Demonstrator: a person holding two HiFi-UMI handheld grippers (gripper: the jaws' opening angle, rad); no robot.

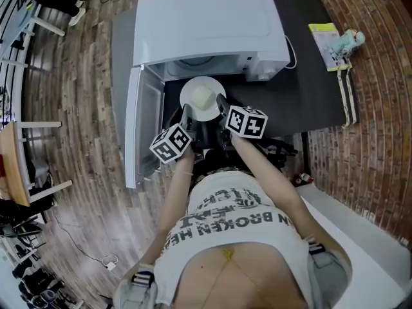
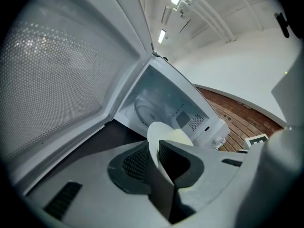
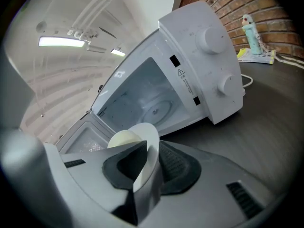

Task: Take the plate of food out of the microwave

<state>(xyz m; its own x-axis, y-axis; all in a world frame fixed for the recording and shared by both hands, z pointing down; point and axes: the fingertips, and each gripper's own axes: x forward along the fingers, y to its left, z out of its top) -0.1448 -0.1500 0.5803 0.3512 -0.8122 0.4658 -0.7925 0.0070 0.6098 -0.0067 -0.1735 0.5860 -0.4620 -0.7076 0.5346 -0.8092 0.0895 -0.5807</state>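
A white plate [image 1: 203, 98] with a pale yellow lump of food [image 1: 203, 96] hangs in front of the open white microwave [image 1: 209, 28], outside its cavity and above the dark table. My left gripper [image 1: 187, 113] is shut on the plate's left rim [image 2: 154, 148]. My right gripper [image 1: 221, 103] is shut on its right rim [image 3: 148, 163]. In both gripper views the plate stands edge-on between the dark ribbed pads [image 2: 134, 163], with the food [image 3: 124, 139] showing behind the rim. The microwave's glass turntable [image 3: 159, 109] sits bare inside the cavity [image 2: 156, 103].
The microwave door [image 1: 140, 124] swings open to the left of the plate. A dark table [image 1: 315, 89] carries the microwave; at its far right lie a yellow-edged pad [image 1: 328, 44] and a small teal figure [image 1: 351, 40]. Brick-patterned floor lies to the right, wood floor to the left.
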